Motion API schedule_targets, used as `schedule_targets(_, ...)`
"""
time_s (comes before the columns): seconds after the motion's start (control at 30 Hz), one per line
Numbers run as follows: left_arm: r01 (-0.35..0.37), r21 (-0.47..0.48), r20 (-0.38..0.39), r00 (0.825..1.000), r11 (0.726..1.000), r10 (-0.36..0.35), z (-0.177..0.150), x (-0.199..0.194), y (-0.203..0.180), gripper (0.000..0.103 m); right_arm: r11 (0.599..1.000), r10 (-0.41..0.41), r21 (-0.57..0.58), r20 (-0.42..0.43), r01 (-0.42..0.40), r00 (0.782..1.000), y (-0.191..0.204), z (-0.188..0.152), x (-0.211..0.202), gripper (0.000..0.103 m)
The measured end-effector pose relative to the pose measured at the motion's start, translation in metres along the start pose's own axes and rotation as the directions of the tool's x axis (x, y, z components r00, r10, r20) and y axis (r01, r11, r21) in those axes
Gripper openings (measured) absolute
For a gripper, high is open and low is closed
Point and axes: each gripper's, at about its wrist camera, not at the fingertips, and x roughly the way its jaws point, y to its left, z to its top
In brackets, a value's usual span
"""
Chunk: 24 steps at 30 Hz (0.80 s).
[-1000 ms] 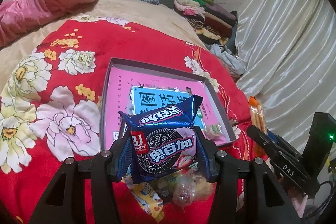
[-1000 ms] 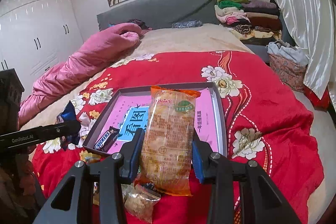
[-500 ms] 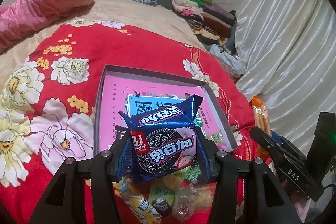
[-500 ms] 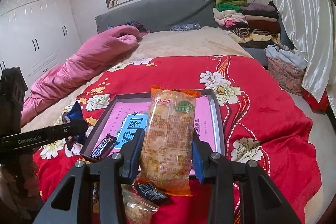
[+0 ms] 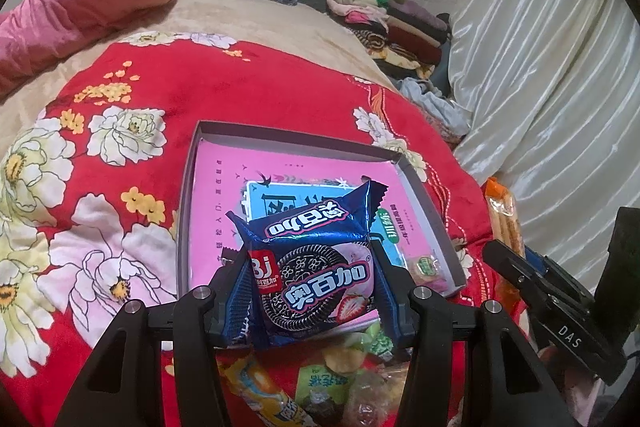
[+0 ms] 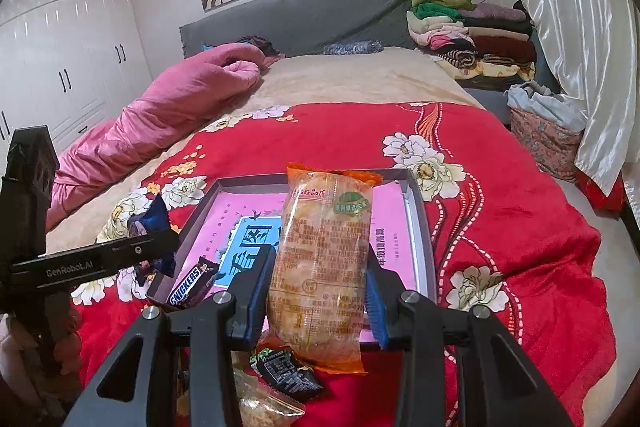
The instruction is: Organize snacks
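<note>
Two snack packs are being held, one in each tool. A blue cookie pack [image 5: 314, 269] is being clamped between the fingers of the left tool [image 5: 310, 291], which are being pressed against both of its sides; the pack is being kept above the near edge of the grey tray [image 5: 185, 211]. A long orange-ended biscuit pack [image 6: 320, 267] is being gripped upright by the right tool [image 6: 318, 297], over the tray's near right part. On the tray's pink lining, a Snickers bar [image 6: 192, 283] is being seen lying in the near left corner, and a small green-wrapped sweet [image 5: 428, 265] in the near right corner. Loose snacks are being seen just below the tools, outside the tray: a yellow tube pack [image 5: 260, 387], a dark wrapper [image 6: 288, 375], and a clear bag of crumbly pieces [image 6: 264, 407]. Everything is being carried by a red floral blanket [image 6: 500, 227] on the bed. A pink quilt [image 6: 160, 123] and a stack of folded clothes [image 6: 472, 31] are being noted well apart, toward the grey headboard [image 6: 304, 15].
</note>
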Motion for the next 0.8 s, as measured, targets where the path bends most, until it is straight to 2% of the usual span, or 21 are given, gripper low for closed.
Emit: schedule_targets(0.8,-0.006,0.031,-0.057,0.998,0.999,0.008,-0.005,0.039,0.001,0.055,1.0,0.008,0.014,-0.047,-0.007,0.999,-0.002,0.001,0.035,0.042)
